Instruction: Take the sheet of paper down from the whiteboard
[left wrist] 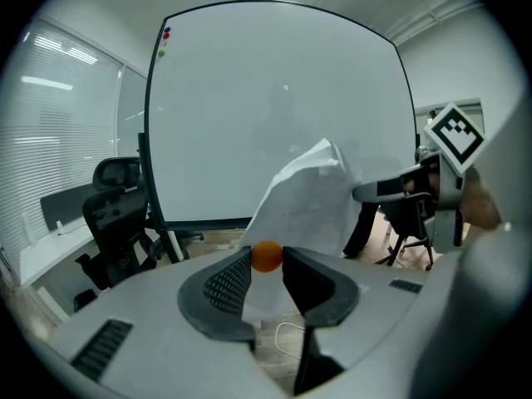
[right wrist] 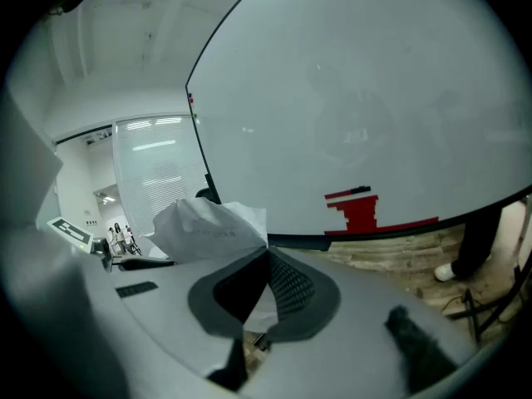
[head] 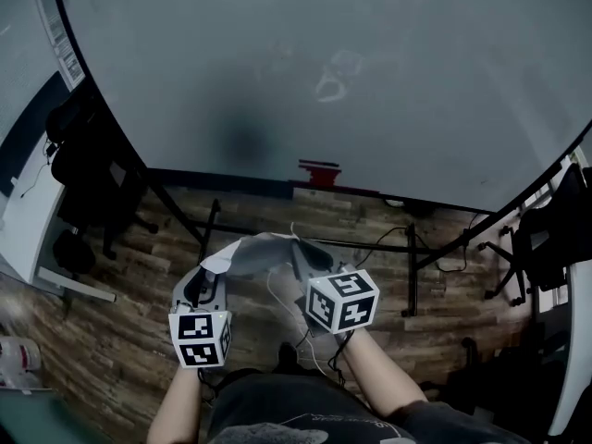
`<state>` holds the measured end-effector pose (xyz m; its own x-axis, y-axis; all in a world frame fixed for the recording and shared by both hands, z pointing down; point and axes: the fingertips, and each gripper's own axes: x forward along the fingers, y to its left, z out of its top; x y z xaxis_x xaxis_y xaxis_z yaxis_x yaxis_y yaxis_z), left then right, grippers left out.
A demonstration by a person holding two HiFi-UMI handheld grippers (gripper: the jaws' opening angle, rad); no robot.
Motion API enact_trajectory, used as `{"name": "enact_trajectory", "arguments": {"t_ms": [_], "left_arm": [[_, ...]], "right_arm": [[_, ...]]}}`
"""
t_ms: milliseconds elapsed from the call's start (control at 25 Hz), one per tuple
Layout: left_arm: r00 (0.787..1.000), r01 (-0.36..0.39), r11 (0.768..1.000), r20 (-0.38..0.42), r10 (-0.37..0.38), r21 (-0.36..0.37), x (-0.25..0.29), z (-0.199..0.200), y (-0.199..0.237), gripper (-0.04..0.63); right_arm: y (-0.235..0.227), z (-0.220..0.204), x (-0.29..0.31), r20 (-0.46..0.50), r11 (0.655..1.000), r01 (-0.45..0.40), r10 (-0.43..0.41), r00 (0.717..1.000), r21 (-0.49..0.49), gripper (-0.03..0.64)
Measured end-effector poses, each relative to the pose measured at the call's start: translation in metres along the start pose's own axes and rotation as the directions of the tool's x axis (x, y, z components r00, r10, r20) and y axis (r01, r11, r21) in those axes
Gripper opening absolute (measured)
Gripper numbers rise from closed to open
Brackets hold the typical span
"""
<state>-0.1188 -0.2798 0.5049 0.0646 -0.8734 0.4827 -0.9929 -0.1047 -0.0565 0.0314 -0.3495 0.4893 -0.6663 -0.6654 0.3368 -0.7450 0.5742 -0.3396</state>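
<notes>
Holds the sheet of paper (head: 254,252) crumpled between both tools, above the plank floor (head: 120,340) and well apart from the whiteboard (head: 370,63). Clamps the right tool (right wrist: 268,260) shut on one edge of the sheet. Pinches a small orange ball (left wrist: 266,256) at the tips of the left tool (left wrist: 267,264), with the sheet's lower edge passing through the same gap. Leaves open air between the paper's top edge and the board's dark lower frame, where a red block (head: 319,172) sits. Stands clear of the stand legs (head: 412,266) ahead and the office chair (head: 92,178) off to the left.
</notes>
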Motion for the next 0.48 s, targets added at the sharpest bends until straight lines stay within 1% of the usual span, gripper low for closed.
{"name": "enact_trajectory", "arguments": {"t_ms": [120,240,480], "left_arm": [[1.000,-0.004,1.000,-0.010,0.004,-0.006,0.002,-0.006,-0.002,0.124],[1.000,-0.003,1.000,-0.019,0.003,-0.019,-0.004,-0.016,-0.003,0.124],[1.000,0.000,0.999,-0.030,-0.001,-0.043,-0.047,-0.046,-0.002,0.124]], "right_arm": [[-0.012,-0.019,-0.001,-0.033,0.999,0.027,-0.026,0.999,0.030,0.021],[-0.014,-0.034,-0.004,-0.056,0.998,0.051,-0.049,0.997,0.036,0.021],[0.021,-0.056,-0.022,-0.085,0.998,0.039,-0.044,0.995,-0.054,0.021]]}}
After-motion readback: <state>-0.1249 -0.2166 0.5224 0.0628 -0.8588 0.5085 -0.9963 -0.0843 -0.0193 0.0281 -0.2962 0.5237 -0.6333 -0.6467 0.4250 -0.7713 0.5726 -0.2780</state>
